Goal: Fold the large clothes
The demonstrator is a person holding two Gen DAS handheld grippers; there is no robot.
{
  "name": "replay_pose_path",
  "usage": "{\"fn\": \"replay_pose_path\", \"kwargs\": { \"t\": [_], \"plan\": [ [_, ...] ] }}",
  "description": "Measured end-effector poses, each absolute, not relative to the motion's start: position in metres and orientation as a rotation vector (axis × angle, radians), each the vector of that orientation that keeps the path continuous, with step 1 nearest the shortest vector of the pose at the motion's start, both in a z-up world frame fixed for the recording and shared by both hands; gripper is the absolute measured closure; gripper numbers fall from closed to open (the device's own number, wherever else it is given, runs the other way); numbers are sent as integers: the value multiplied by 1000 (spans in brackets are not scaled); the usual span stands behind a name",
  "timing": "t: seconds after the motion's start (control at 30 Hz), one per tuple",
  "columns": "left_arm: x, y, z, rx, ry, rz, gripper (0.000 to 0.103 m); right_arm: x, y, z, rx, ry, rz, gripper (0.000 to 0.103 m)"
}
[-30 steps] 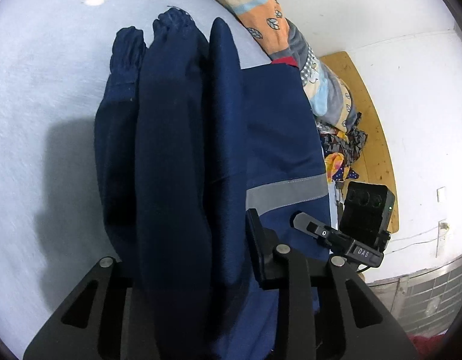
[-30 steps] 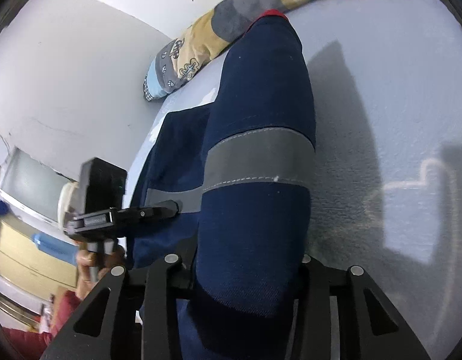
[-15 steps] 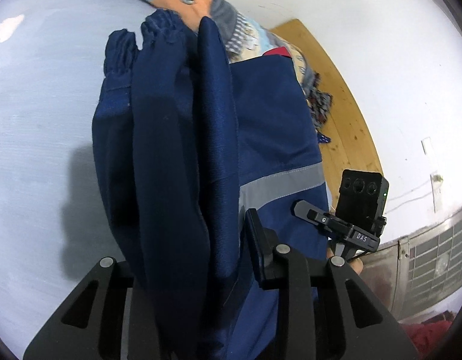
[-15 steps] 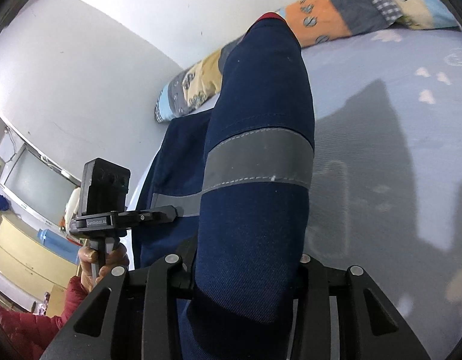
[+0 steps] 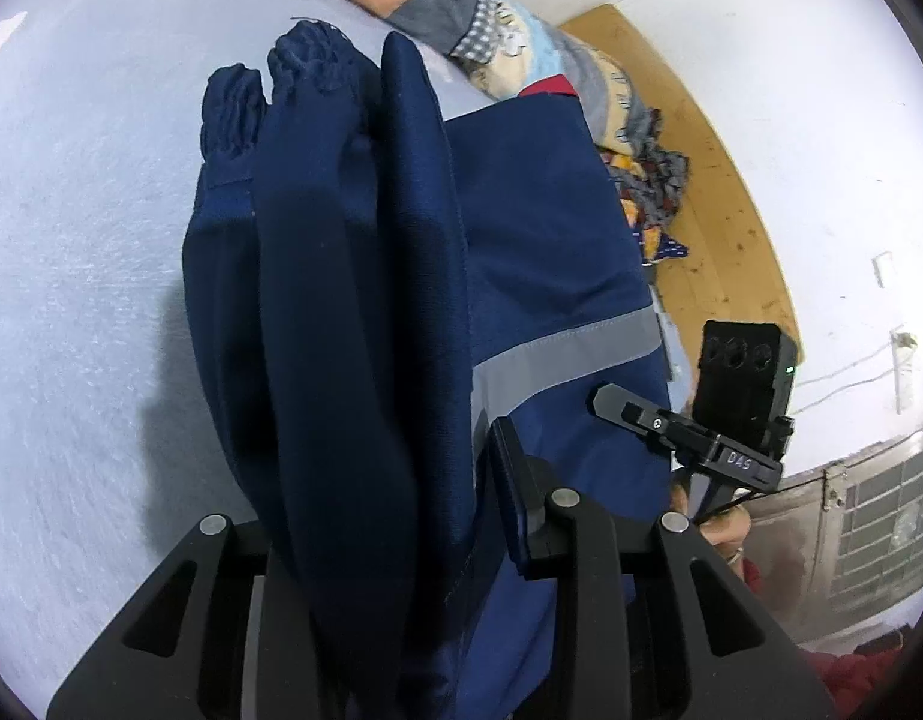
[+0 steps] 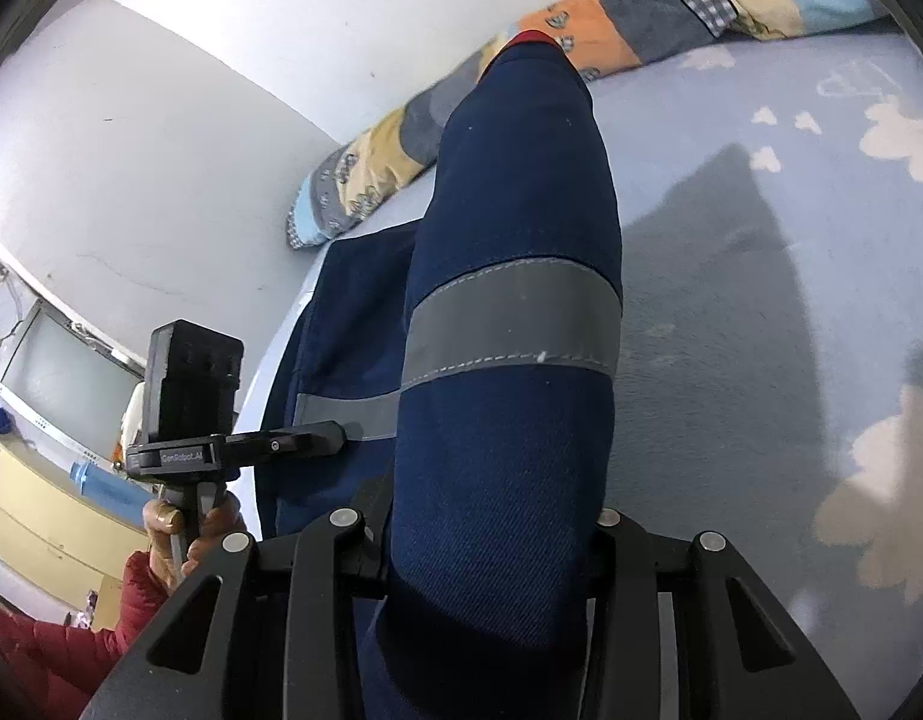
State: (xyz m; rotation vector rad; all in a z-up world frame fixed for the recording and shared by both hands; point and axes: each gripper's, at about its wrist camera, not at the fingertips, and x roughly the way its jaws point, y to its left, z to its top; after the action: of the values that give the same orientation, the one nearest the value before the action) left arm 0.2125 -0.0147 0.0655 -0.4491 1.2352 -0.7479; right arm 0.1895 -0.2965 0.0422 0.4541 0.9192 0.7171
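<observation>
Nearest, the left gripper (image 5: 377, 546) is clenched on a thick bundle of the navy work jacket (image 5: 353, 312), and the right gripper (image 6: 491, 534) is clenched on another fold of it, the grey stripe (image 6: 509, 324) wrapped round the cloth just ahead of its fingers; both hold the jacket up off the pale blue bed (image 5: 83, 240). Over the last second the two cameras have tipped and swung — a moment ago the left one looked higher, at the wooden floor (image 5: 719, 192), and it has now dropped back toward the sheet; the grip itself has not shifted. That reads as the folded jacket being carried toward its resting spot, not yet laid down. Farther off, the cuffs (image 5: 293, 78) dangle ahead of the patterned quilt (image 5: 485, 30) by the wall.
</observation>
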Motion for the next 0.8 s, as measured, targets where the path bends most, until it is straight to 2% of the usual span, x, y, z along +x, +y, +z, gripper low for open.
{"fn": "replay_pose_path", "kwargs": {
  "t": [0.5,0.57,0.67,0.7,0.8],
  "plan": [
    [228,-6,25,-450,1316,-606,74,235,-278,7,429,1057,628,64],
    [227,0,22,-455,1323,-597,74,232,-277,7,412,1064,613,61],
    [227,0,23,-432,1323,-562,68,236,-277,3,410,1110,576,54],
    [227,3,24,-426,1324,-548,63,236,-277,2,413,1121,569,54],
    [229,10,24,-464,1325,-531,63,240,-278,-1,443,1153,551,53]
  ]
}}
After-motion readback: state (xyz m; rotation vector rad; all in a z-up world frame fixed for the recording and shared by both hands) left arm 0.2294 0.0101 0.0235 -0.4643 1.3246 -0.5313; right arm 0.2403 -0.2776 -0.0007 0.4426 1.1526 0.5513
